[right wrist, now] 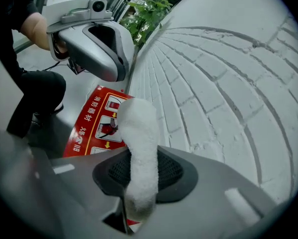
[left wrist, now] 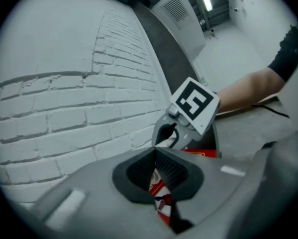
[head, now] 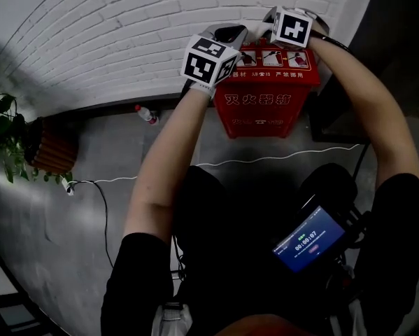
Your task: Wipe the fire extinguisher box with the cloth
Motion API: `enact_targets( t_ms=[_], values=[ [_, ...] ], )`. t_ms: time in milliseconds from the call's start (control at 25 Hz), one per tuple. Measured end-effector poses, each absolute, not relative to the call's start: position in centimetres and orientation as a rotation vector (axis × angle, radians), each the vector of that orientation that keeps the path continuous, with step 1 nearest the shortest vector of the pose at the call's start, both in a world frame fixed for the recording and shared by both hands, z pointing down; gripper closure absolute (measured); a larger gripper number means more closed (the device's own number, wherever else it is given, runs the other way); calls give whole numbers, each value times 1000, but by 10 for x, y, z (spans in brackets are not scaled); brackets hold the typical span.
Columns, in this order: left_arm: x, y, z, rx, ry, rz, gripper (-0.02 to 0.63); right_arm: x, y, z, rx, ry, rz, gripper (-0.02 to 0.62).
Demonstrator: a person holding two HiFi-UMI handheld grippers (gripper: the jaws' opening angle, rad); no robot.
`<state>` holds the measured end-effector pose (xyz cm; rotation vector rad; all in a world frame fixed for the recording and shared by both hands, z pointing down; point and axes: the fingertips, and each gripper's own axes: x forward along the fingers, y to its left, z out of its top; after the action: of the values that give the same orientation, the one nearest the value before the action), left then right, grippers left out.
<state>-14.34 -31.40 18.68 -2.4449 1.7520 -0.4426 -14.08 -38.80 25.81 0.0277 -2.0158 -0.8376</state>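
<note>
The red fire extinguisher box [head: 265,96] stands on the floor against a white brick wall. Both grippers hover over its top. My right gripper [head: 273,18] is shut on a white fluffy cloth [right wrist: 139,143], which sticks out past the jaws just above the box's printed lid [right wrist: 96,126]. My left gripper [head: 230,35] is to the left of it, its jaws together with nothing between them. In the left gripper view the right gripper [left wrist: 188,116] and a bit of cloth [left wrist: 166,141] show ahead, with the red box [left wrist: 161,190] below.
A plastic bottle [head: 146,114] lies at the wall's foot left of the box. A potted plant [head: 3,135] in a brown planter [head: 52,145] stands at far left. A white cable [head: 265,158] runs across the floor. A dark cabinet [head: 335,110] flanks the box's right.
</note>
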Motion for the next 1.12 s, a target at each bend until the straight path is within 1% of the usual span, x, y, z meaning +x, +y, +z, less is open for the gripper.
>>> enact_targets(
  t_ms=[280, 440, 560, 840, 1120],
  values=[
    [-165, -346, 224, -2448, 1797, -547, 603, -155, -423, 277, 93, -1961, -938, 497],
    [-170, -359, 235, -2456, 1812, -554, 603, -158, -434, 297, 95, -1938, -924, 497],
    [-172, -363, 240, -2467, 1822, -551, 603, -158, -434, 312, 84, -1937, -903, 500],
    [-171, -361, 248, -2454, 1822, -598, 603, -155, -428, 316, 48, -1931, -871, 505],
    [-160, -345, 249, -2452, 1808, -615, 603, -140, -396, 323, -21, -1905, -861, 503]
  ],
)
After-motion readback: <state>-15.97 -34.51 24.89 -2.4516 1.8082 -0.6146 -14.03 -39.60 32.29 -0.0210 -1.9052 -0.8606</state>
